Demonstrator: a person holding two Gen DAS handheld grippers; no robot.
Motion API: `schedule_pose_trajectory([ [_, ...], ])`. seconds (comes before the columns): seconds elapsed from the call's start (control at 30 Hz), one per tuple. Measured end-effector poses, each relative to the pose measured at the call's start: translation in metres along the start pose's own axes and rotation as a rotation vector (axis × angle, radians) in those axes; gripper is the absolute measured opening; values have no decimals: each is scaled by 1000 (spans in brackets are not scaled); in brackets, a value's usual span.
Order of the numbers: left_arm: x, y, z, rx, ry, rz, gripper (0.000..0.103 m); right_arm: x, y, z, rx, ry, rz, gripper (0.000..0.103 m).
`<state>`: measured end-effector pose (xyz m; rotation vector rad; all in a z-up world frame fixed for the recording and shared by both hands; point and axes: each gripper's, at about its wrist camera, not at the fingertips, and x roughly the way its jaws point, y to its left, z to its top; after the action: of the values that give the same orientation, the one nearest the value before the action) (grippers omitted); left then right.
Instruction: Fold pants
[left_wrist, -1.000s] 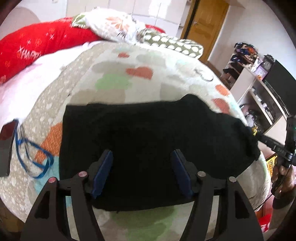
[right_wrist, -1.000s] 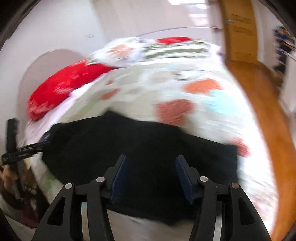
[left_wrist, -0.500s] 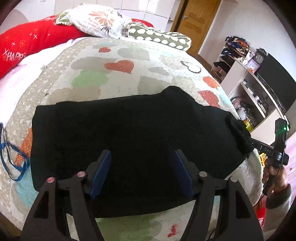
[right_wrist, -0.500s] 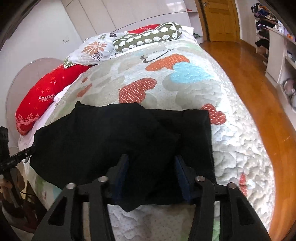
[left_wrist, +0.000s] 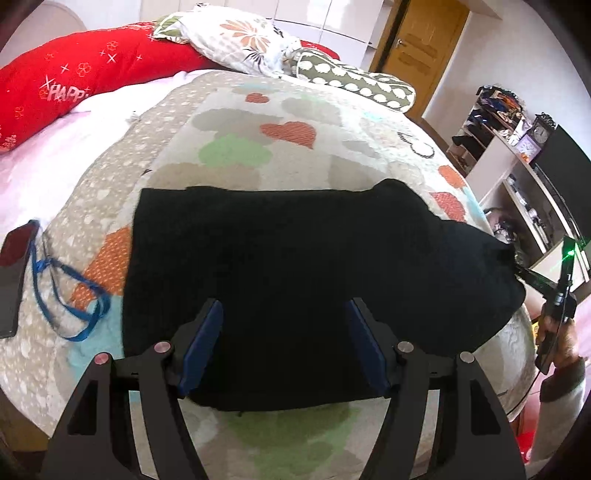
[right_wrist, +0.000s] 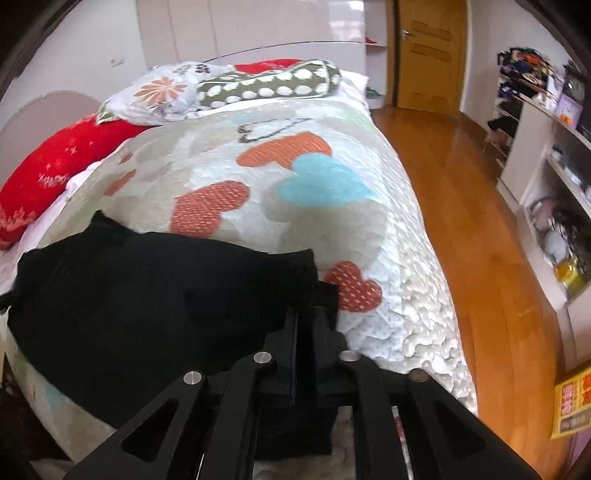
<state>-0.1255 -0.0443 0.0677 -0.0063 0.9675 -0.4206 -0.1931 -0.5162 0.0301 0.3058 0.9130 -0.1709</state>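
Observation:
Black pants lie folded across the near end of the heart-patterned quilt. My left gripper hovers open over their near edge, blue pads wide apart, nothing pinched. In the right wrist view the pants spread to the left. My right gripper is at their right end, its jaws closing to a narrow gap with black cloth pinched between the pads. The left wrist view shows that gripper's body, with a green light, in a hand at the pants' right tip.
A dark phone on a blue lanyard lies on the quilt left of the pants. A red pillow and patterned pillows sit at the bed's head. Wood floor and cluttered shelves run along the right.
The right gripper's jaws went from wide apart to nearly together on the pants' right end as it shifted right and lower. The left gripper stays open over the near edge.

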Motion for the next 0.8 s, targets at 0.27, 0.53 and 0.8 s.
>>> schedule_pose_trajectory([
  [0.27,-16,25,0,-57,-32,26,69,-54,15,-9,-38,-42,55,32],
  [0.53,-1,36,-19,-75,13,45,72,-26,49,-28,-141,76,97,32],
  [0.8,-3,44,-25,-92,17,98,82,-36,40,-27,-59,71,172,36],
])
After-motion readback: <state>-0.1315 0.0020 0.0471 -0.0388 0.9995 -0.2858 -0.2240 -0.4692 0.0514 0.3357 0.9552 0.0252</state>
